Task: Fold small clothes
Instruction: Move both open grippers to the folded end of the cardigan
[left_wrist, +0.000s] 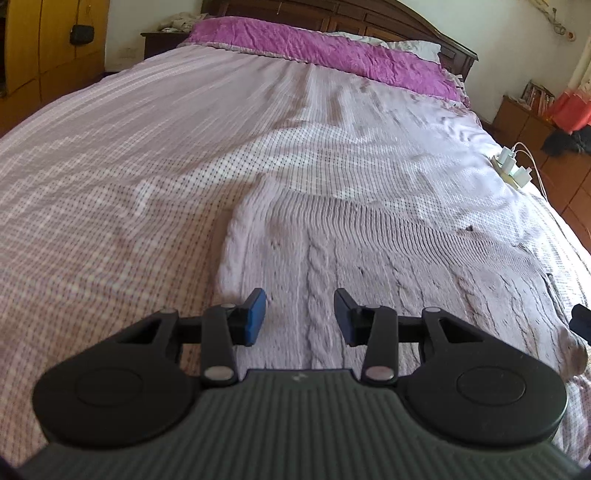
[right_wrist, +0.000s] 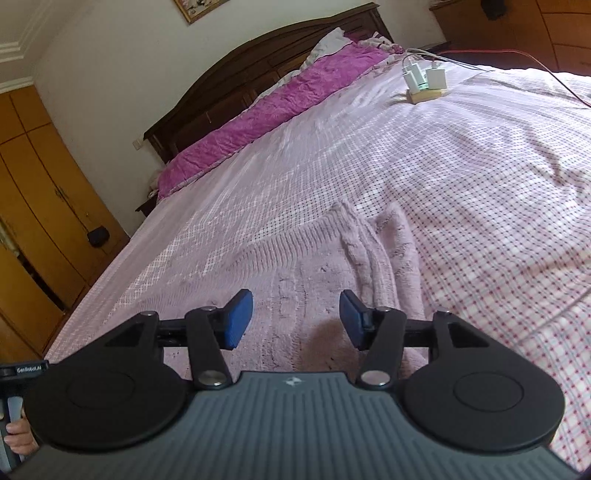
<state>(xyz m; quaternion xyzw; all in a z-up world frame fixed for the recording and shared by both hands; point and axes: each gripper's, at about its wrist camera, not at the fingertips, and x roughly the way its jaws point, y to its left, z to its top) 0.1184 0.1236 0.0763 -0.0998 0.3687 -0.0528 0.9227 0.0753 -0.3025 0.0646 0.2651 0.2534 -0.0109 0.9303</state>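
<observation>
**Left wrist view: both grippers apart over the pink sweater on the bed**

From the left wrist camera I see my left gripper (left_wrist: 299, 315) with its blue-padded fingers (left_wrist: 255, 315) spread wide and nothing between them. Right under and ahead of them lies the pale pink cable-knit sweater (left_wrist: 369, 258), spread flat on the bed (left_wrist: 110, 166), which carries a pink checked cover. The sweater's ribbed band runs across the middle of my view, and the knit reaches away to the right. I cannot tell whether the fingers touch the knit or hang just above it. Near the bed's right edge sits a power strip with white chargers (left_wrist: 511, 166) and their cables. A purple quilt (left_wrist: 325, 51) lies across the head of the bed, against the dark wooden headboard (left_wrist: 424, 26).

From the right wrist camera, my right gripper (right_wrist: 295, 319) is likewise wide apart and holding nothing. It is over the same sweater (right_wrist: 314, 266), near a folded ridge of knit that runs up and away between the fingers. The checked cover lies bare to the right. At the lower left corner I can make out part of the other gripper's handle with a hand (right_wrist: 18, 435) on it. A yellow wardrobe (right_wrist: 37, 184) stands along the left.
</observation>
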